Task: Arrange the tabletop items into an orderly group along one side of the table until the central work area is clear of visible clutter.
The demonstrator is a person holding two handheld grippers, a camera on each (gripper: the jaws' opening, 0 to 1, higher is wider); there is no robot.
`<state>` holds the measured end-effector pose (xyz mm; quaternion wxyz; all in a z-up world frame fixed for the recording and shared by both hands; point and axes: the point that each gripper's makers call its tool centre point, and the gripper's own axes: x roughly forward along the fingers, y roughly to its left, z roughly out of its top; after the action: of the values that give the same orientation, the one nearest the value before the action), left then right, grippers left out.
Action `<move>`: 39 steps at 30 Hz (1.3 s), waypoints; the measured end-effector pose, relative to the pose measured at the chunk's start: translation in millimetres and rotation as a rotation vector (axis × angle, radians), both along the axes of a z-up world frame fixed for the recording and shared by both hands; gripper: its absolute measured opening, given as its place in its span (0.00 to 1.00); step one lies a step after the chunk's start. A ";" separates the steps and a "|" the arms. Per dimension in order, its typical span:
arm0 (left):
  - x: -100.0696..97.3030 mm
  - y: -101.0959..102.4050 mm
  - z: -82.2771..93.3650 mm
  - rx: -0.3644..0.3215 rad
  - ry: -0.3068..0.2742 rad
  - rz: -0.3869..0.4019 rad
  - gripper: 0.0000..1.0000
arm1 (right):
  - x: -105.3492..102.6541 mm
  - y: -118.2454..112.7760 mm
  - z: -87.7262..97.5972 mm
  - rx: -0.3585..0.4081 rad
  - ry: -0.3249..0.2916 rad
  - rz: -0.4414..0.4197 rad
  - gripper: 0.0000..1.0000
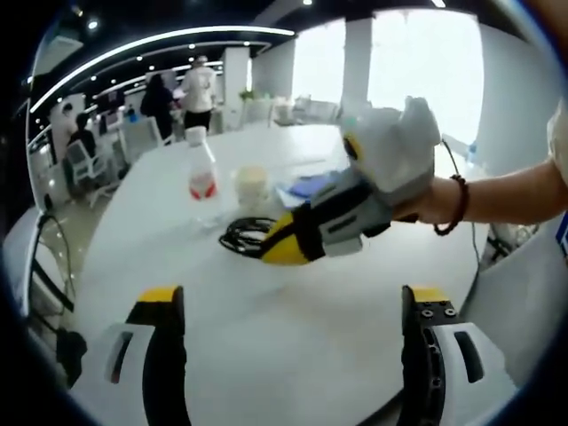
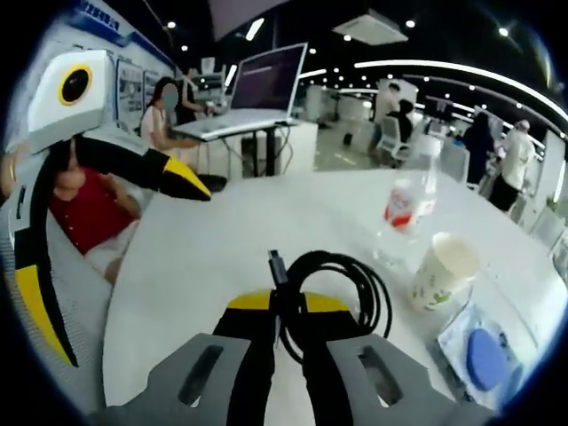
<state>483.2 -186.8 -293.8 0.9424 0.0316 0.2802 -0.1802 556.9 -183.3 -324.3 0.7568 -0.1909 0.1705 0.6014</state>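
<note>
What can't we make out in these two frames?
- Cable: in the right gripper view the right gripper covers its near loop; in the left gripper view that gripper hides its right part.
- Bottle: label print too blurred to read in both views.
- Blue packet: cut off by the right gripper view's edge.
- Left gripper: nothing between its jaws.

Open office, ceiling light strips (image 1: pixel 160 40), bright windows (image 1: pixel 426 53), chairs (image 1: pixel 84 164).
</note>
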 end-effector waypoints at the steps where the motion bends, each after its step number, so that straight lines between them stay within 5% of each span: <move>1: 0.1 -0.2 0.2 0.000 -0.001 -0.001 0.99 | 0.4 -1.1 2.3 0.005 0.001 -0.004 0.09; 13: 0.2 -5.6 3.4 -0.004 -0.015 -0.020 0.99 | 10.9 -32.8 37.6 0.069 0.013 -0.114 0.09; 24: -1.8 -9.4 1.9 0.002 -0.008 -0.037 0.99 | 16.3 -75.6 59.7 0.075 -0.044 -0.180 0.08; 39: -3.2 -13.6 0.7 0.004 -0.003 -0.058 0.99 | 40.4 -162.8 72.0 0.122 -0.001 -0.414 0.08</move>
<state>480.0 -200.5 -293.1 0.9371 0.0417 0.2781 -0.2069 597.2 -346.1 -252.3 0.8744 -0.1059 0.1690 0.4423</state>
